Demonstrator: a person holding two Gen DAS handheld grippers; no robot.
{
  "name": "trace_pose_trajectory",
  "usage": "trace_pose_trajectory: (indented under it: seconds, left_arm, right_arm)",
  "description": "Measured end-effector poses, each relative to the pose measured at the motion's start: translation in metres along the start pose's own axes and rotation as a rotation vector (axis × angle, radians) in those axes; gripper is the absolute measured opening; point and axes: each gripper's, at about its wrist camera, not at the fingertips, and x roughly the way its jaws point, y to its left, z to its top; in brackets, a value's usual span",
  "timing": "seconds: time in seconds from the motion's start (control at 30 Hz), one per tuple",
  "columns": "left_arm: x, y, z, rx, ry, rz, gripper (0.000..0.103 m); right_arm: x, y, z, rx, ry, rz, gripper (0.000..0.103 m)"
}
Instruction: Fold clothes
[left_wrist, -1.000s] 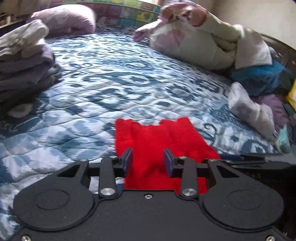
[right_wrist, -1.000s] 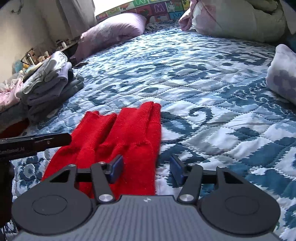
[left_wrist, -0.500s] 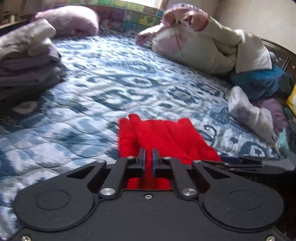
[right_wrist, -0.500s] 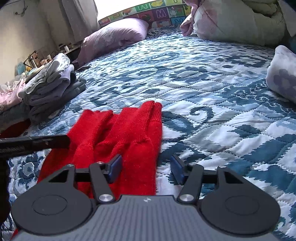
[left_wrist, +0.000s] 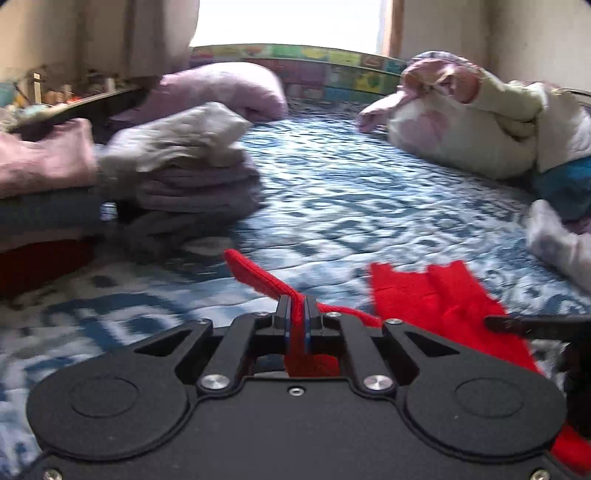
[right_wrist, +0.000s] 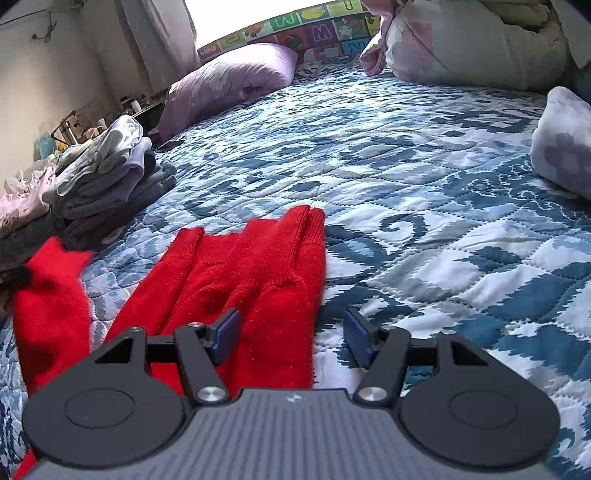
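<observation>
Left wrist view shows my left gripper (left_wrist: 297, 312) clamped tight on a fold of the red knit garment (left_wrist: 443, 295), with a strip of it trailing forward past the tips and lifted off the quilted bed cover (left_wrist: 351, 192). The rest of that garment lies flat on the bed to the right, close to the near edge of the bed.

From the right wrist camera, my right gripper (right_wrist: 291, 338) sits low over the near right edge of the same red piece, its jaws opening; the left pad is over the knit, the right pad over bare quilt, and neither presses on anything, so it holds nothing.

As for progress, I judge this garment to be early in its fold. Two narrow ribbed ends point away from me side by side, so it looks already doubled lengthwise, and the portion at far left (right_wrist: 51, 295) is raised and blurred where my other gripper has it. The cross fold that would make it a compact packet is not done yet.

A stack of folded clothes (right_wrist: 107, 177) stands at the left of the bed, which suggests earlier pieces are finished. A heap of loose bedding or laundry (left_wrist: 480, 122) sits at the far right, near a purple pillow (right_wrist: 229, 81); whether more in it needs folding I cannot tell.

The knit looks soft, fuzzy and fairly thick, bright red throughout, with ribbed cuffs.
</observation>
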Motion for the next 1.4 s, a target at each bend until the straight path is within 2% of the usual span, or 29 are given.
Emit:
trace_pose_trajectory:
  seconds: [0.27, 0.47, 0.67, 0.73, 0.8, 0.93, 1.03, 1.1, 1.13, 1.17, 1.2, 1.3, 1.33, 1.37, 1.4]
  left_arm:
    - [-0.037, 0.034, -0.015, 0.01, -0.035, 0.148, 0.004]
    - [-0.052, 0.069, -0.031, -0.03, -0.035, 0.247, 0.004]
    - [-0.051, 0.098, -0.051, -0.073, 0.0, 0.284, 0.004]
    - [-0.041, 0.108, -0.06, -0.115, 0.067, 0.278, 0.007]
    - [-0.031, 0.121, -0.068, -0.201, 0.138, 0.279, 0.016]
    - [-0.034, 0.151, -0.074, -0.419, 0.125, 0.233, 0.03]
    - [-0.024, 0.17, -0.073, -0.505, 0.147, 0.24, 0.03]
    - [-0.011, 0.182, -0.075, -0.564, 0.178, 0.201, 0.03]
    - [-0.004, 0.184, -0.075, -0.575, 0.193, 0.184, 0.023]
    - [0.001, 0.183, -0.073, -0.546, 0.196, 0.172, 0.011]
    - [0.003, 0.178, -0.067, -0.476, 0.188, 0.171, 0.004]
    - [-0.011, 0.16, -0.041, -0.274, 0.003, 0.125, 0.004]
    - [-0.014, 0.157, -0.036, -0.233, -0.042, 0.127, 0.007]
    - [-0.015, 0.156, -0.034, -0.206, -0.072, 0.141, 0.01]
    - [-0.011, 0.155, -0.034, -0.172, -0.061, 0.183, 0.018]
  right_arm:
    - [-0.002, -0.003, -0.003, 0.005, -0.005, 0.016, 0.063]
    - [-0.004, -0.003, -0.003, 0.009, -0.002, 0.024, 0.063]
    - [-0.005, -0.003, -0.004, 0.003, 0.004, 0.029, 0.064]
    - [-0.005, -0.003, -0.004, 0.001, 0.005, 0.032, 0.066]
    - [-0.004, -0.003, -0.004, 0.0, 0.005, 0.035, 0.067]
    - [-0.005, -0.003, -0.005, 0.0, 0.004, 0.041, 0.067]
    - [-0.004, -0.004, -0.005, -0.002, 0.004, 0.044, 0.069]
    - [-0.003, -0.002, -0.005, -0.011, 0.004, 0.044, 0.071]
    - [-0.003, -0.001, -0.005, -0.015, 0.004, 0.044, 0.071]
    - [-0.002, -0.001, -0.006, -0.019, 0.004, 0.044, 0.072]
    - [-0.002, -0.001, -0.006, -0.022, 0.004, 0.044, 0.072]
    - [-0.002, -0.001, -0.006, -0.022, 0.002, 0.048, 0.073]
    - [-0.002, -0.001, -0.006, -0.023, 0.001, 0.048, 0.073]
    - [-0.002, -0.001, -0.006, -0.024, 0.001, 0.048, 0.074]
    - [-0.001, 0.0, -0.006, -0.027, 0.001, 0.048, 0.074]
